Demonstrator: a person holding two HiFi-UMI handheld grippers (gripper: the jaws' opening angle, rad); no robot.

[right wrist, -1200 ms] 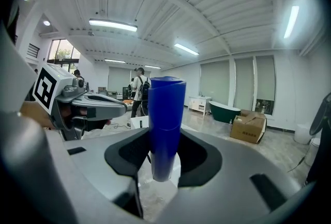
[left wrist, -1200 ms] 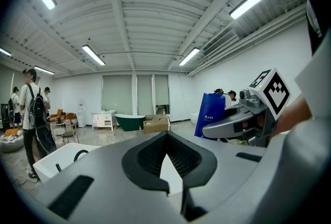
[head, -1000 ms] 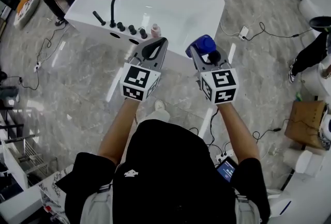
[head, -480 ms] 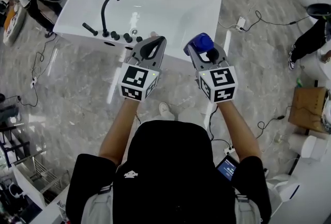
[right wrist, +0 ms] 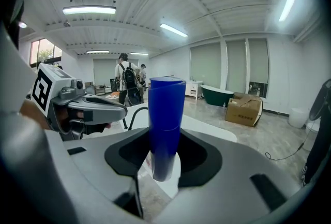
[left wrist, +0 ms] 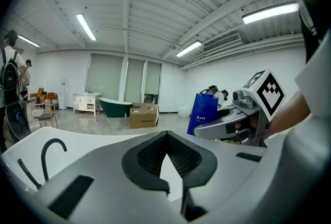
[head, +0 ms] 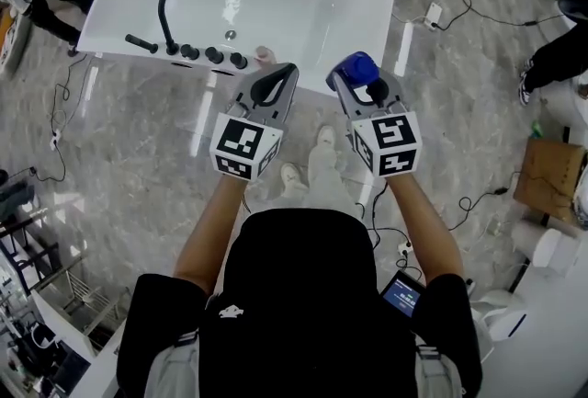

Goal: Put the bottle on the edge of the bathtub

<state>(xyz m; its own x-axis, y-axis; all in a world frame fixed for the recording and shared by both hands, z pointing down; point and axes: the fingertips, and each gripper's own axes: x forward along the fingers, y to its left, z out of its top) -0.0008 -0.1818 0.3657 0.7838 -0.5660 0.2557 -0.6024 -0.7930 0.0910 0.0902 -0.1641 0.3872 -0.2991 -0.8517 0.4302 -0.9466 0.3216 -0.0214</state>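
At the near rim of the white bathtub [head: 367, 1], seen from the head view: the person stands on grey marbled floor [head: 138, 139] facing the tub's long side, a gripper in each hand, both held out side by side and apart. The right gripper [head: 361, 79] is clamped on the blue bottle [head: 354, 67], its jaws spread around the body and pressing both sides. The bottle stands upright in the grip: its long axis is vertical and crosses the line of the jaws, with the top end up toward the head camera and the lower end hanging below the pads. In the right gripper view the bottle [right wrist: 165, 124] rises straight out of the jaw opening of the right gripper [right wrist: 164, 137], with white tub rim [right wrist: 207, 127] and a strip of floor showing beneath its base; it looks held in the air, just at the tub's near edge toward the right corner. The left gripper [head: 287, 71] is empty, tips closed together; its own view shows the jaws of the left gripper [left wrist: 165, 135] meeting at a point with nothing between them. The black arched faucet [head: 168, 5] and a row of black knobs [head: 211, 55] sit on the near rim to the left, with a small pale bottle [head: 265, 54] just beside the knobs. A cardboard box [head: 551, 180] lies on the floor far right.
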